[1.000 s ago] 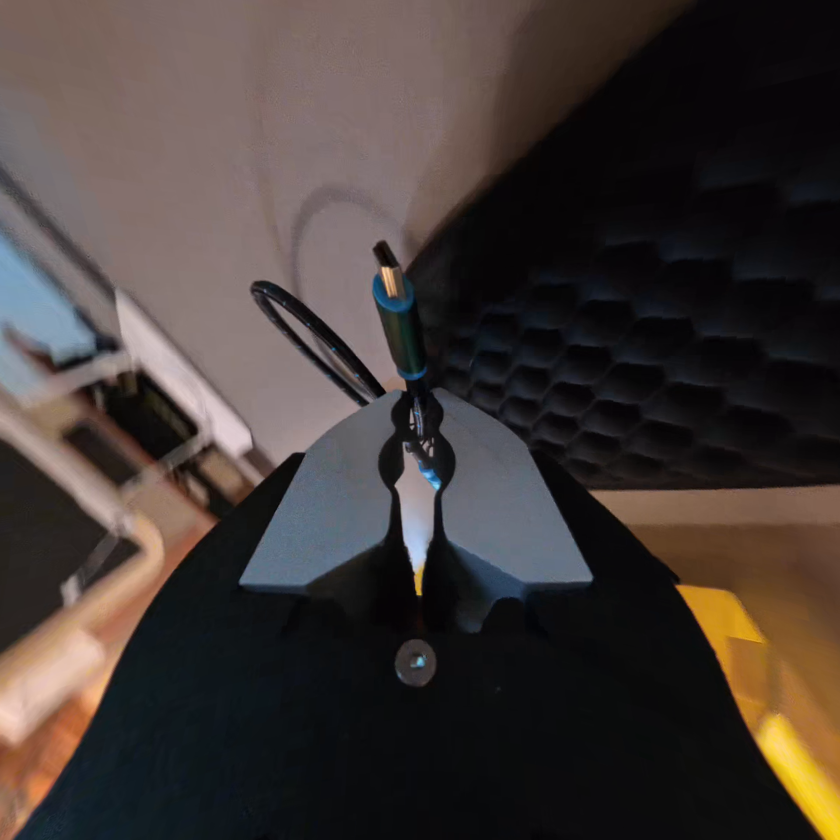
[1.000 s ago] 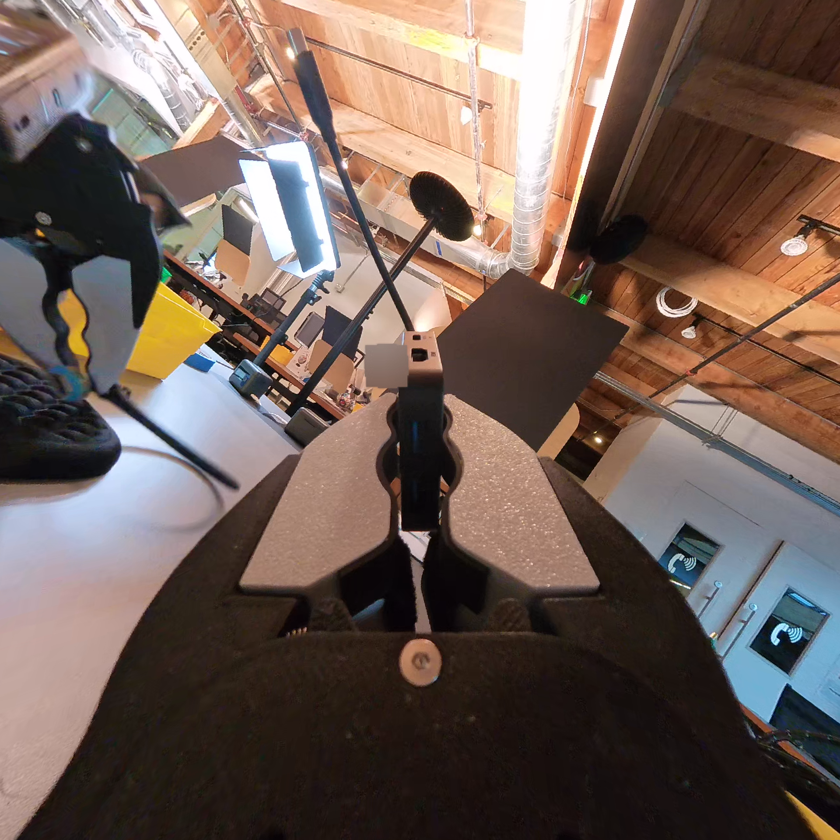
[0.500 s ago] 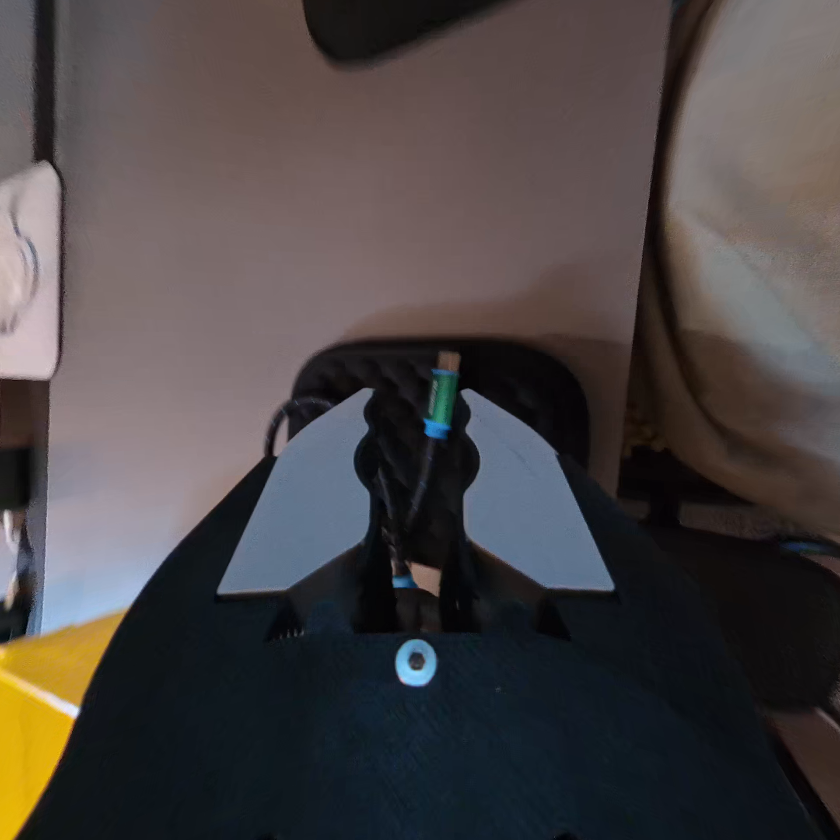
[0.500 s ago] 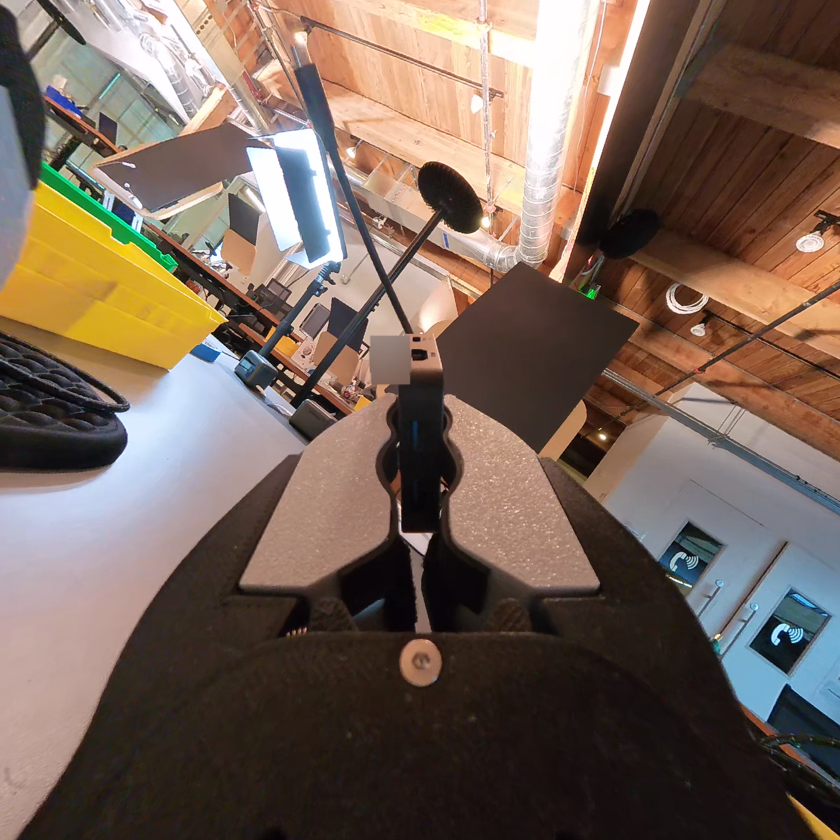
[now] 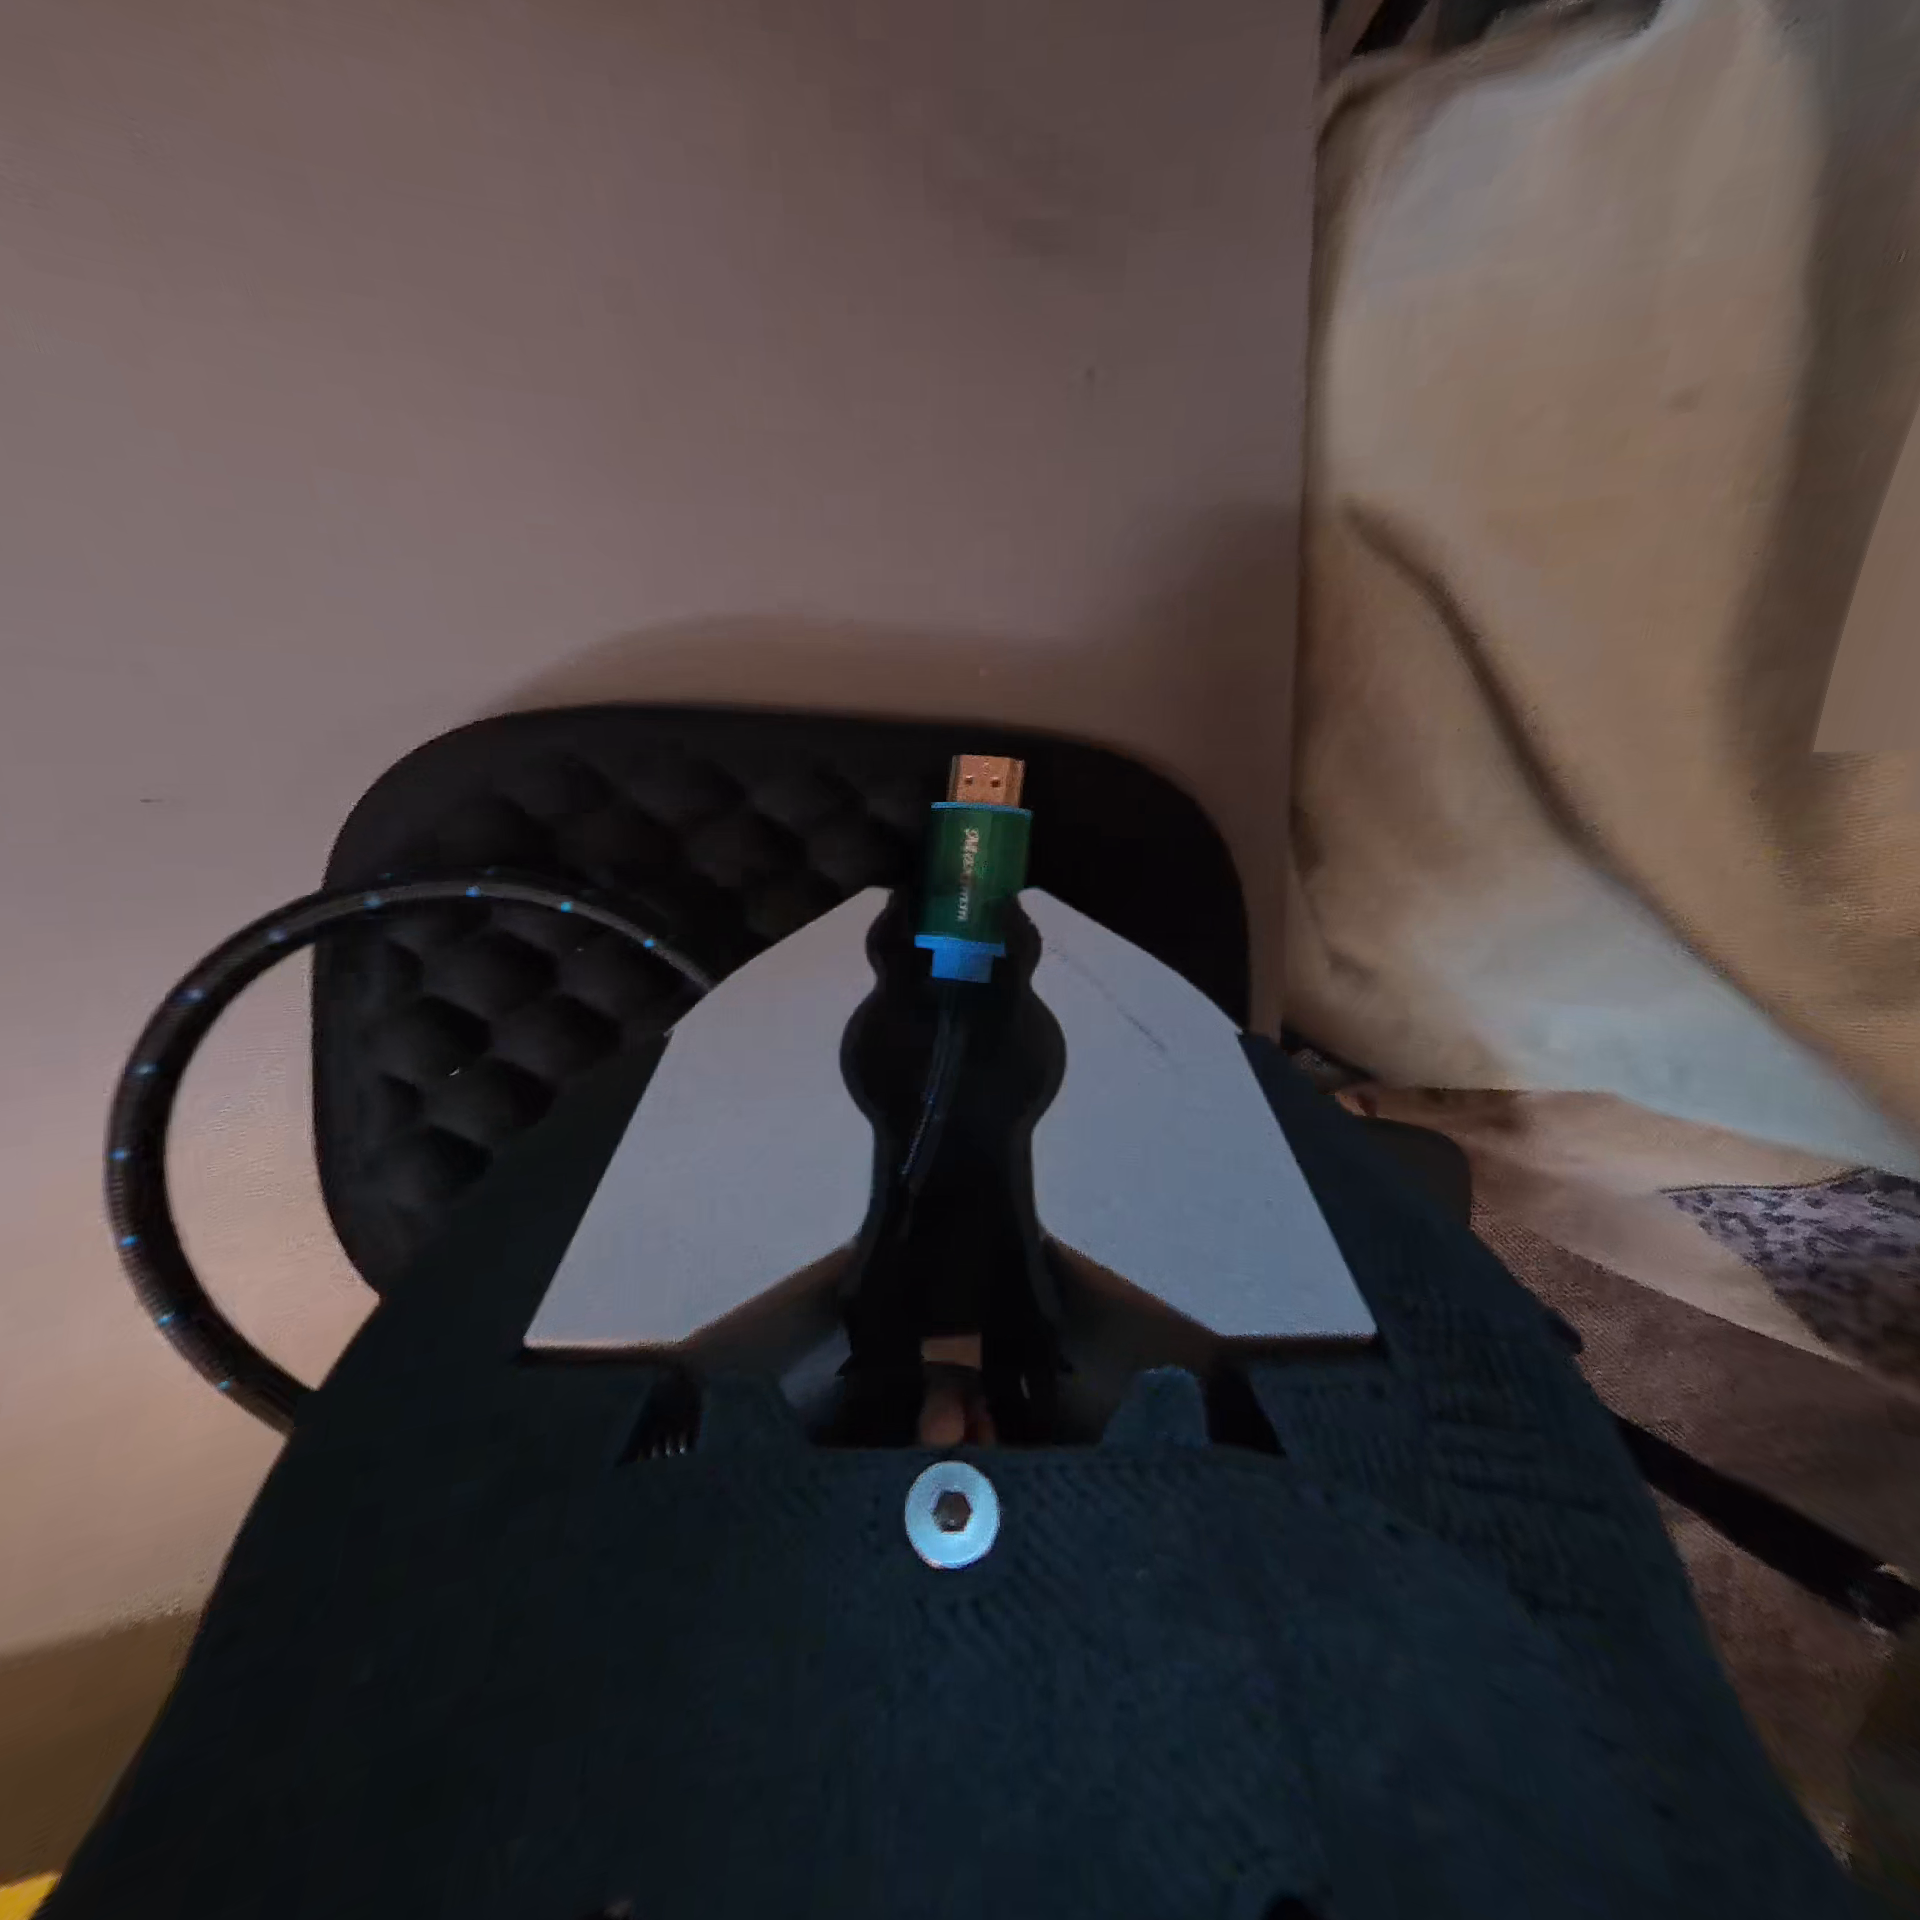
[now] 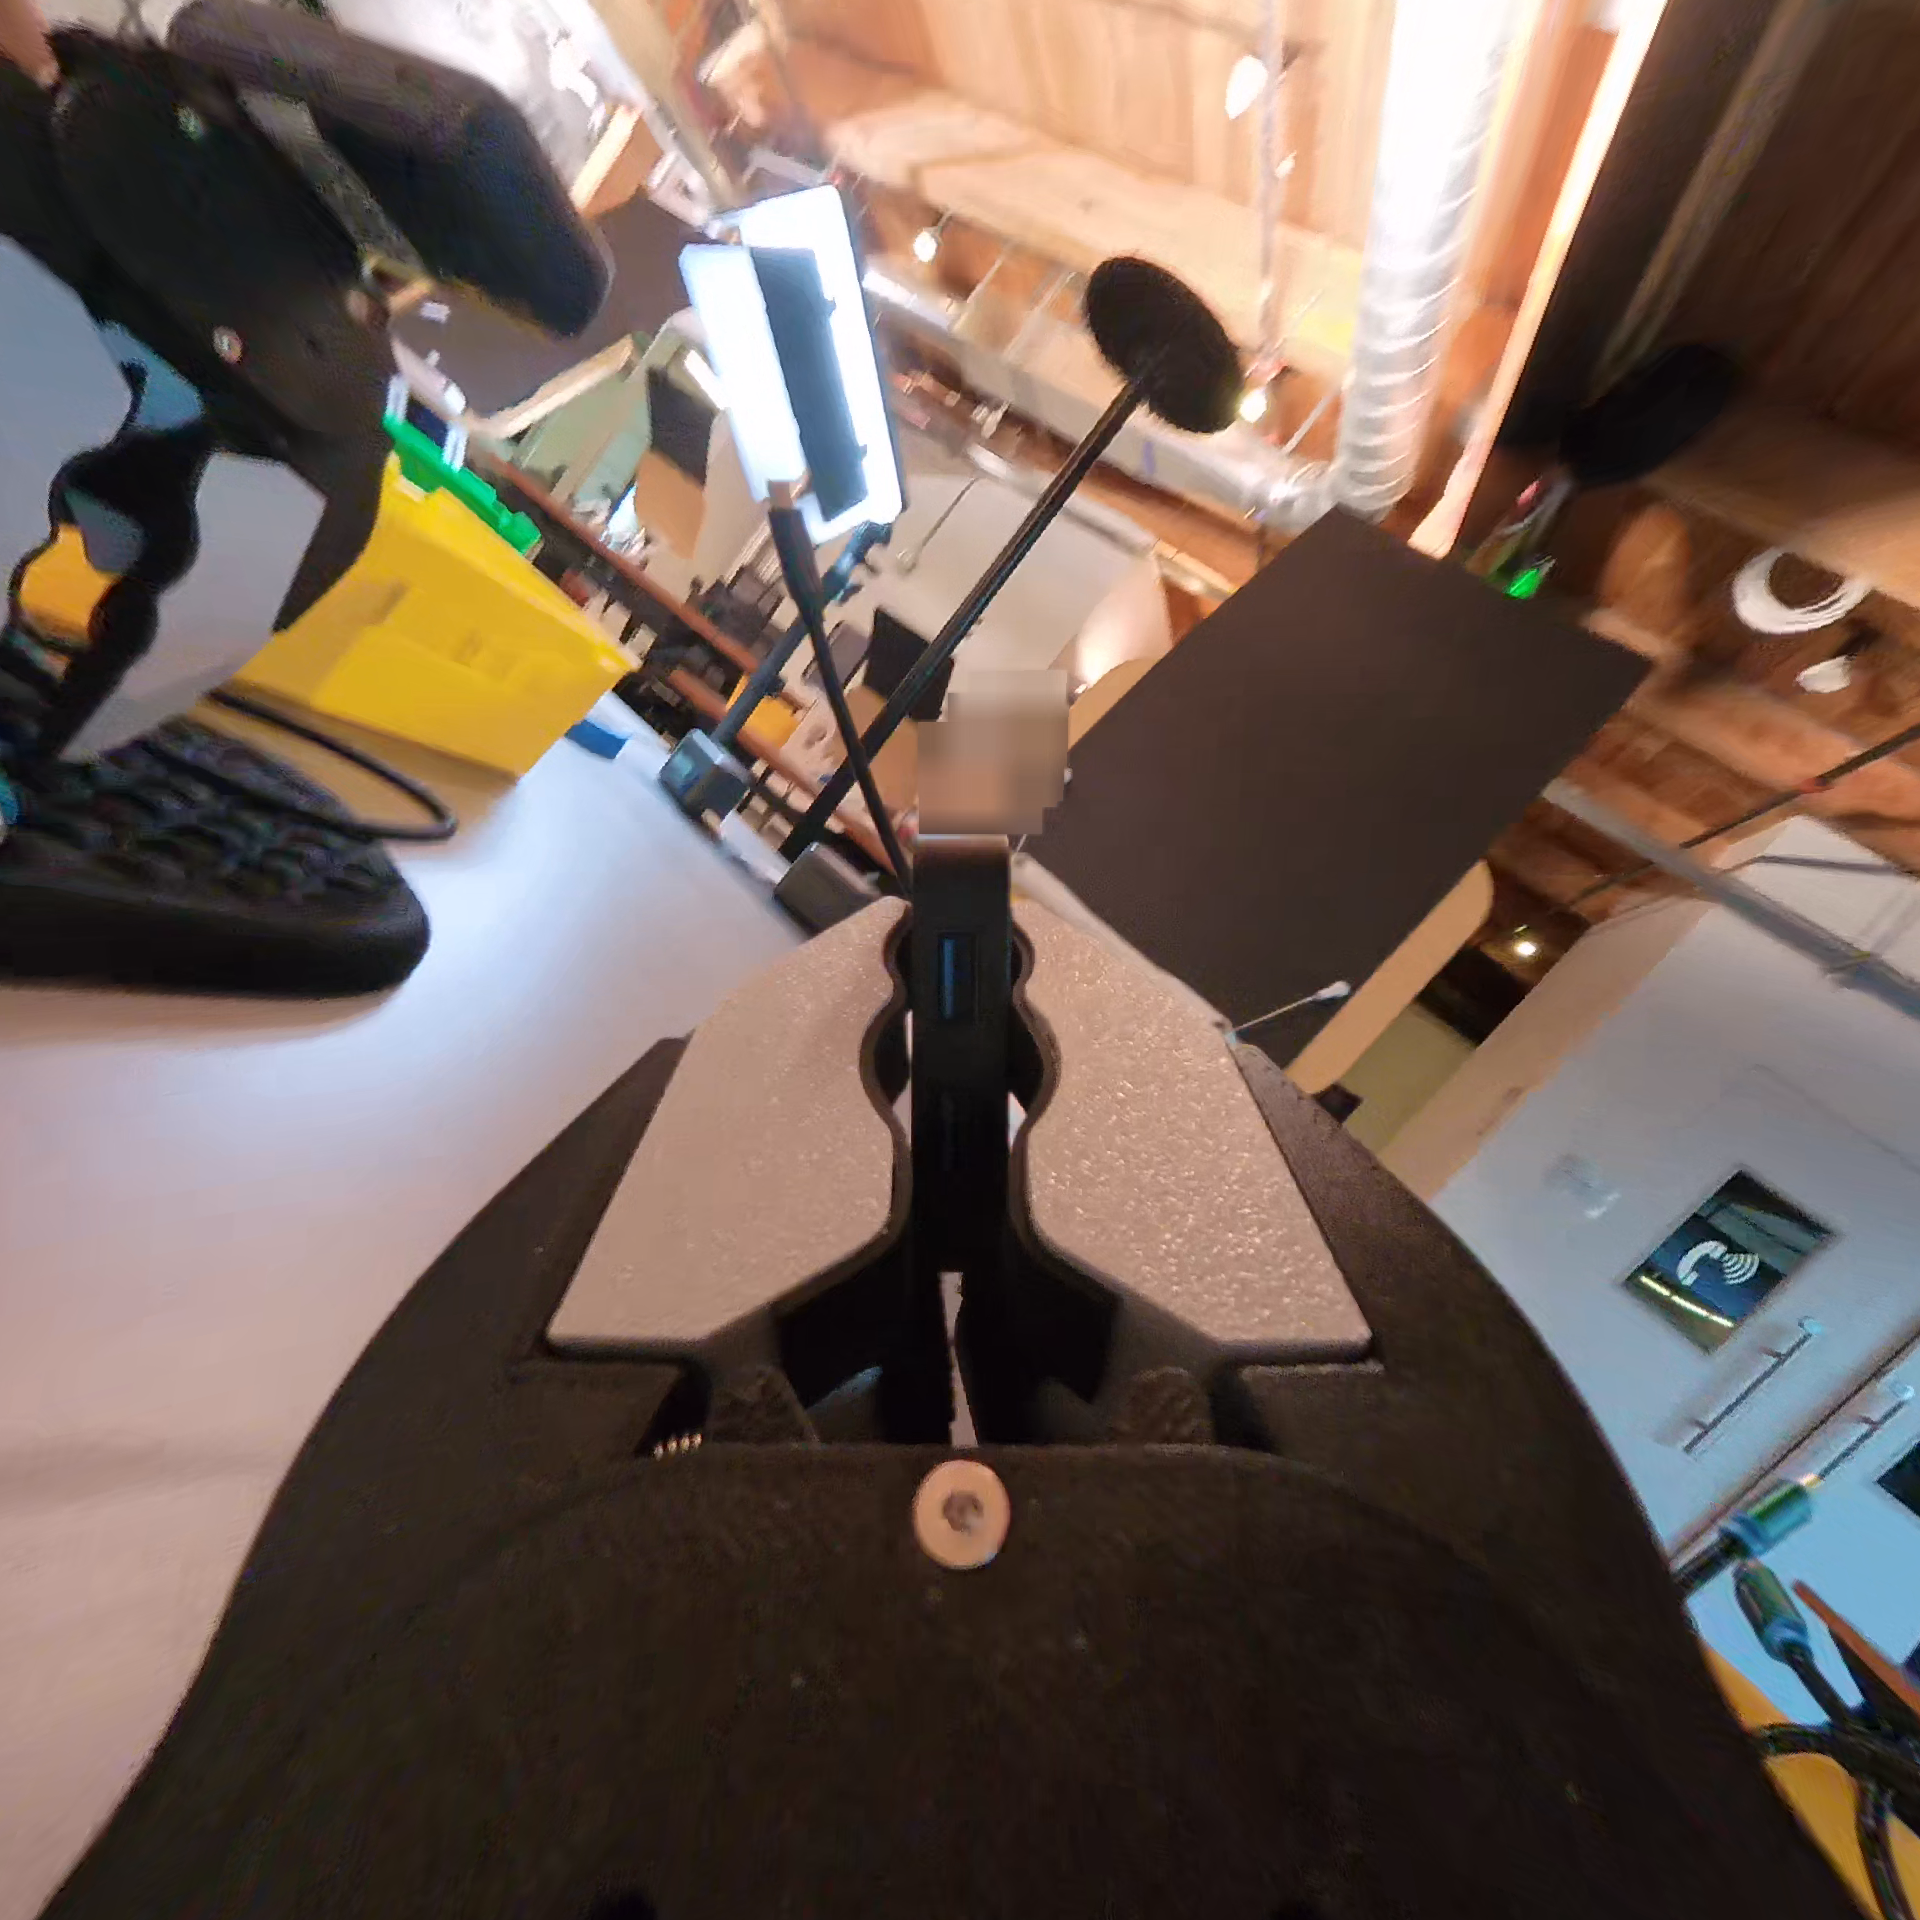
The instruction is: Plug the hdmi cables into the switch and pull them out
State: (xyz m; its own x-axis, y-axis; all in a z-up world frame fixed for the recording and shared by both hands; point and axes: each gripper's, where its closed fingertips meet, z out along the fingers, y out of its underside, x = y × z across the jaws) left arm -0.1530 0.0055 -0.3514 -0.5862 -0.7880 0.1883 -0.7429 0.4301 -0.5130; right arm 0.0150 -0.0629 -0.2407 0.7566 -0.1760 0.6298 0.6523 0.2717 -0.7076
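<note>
The green-bodied HDMI plug (image 5: 975, 871) has a copper-coloured metal tip and a bright blue collar. Its black braided cable (image 5: 182, 1049) carries small blue flecks. The black foam pad (image 5: 582, 894) shows a quilted honeycomb pattern. The flat black switch box (image 6: 960, 1023) has a blue port. Yellow plastic bin (image 6: 436, 644); white table (image 6: 499, 1049).

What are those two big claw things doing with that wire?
A person is holding a claw in each hand. The left gripper has a green plug on a black cable sitting between its fingers, with the gold tip pointing out over a black bumpy pad. The right gripper is pinching a small black box, the switch, and holding it up. The plug is not in the switch yet.
</note>
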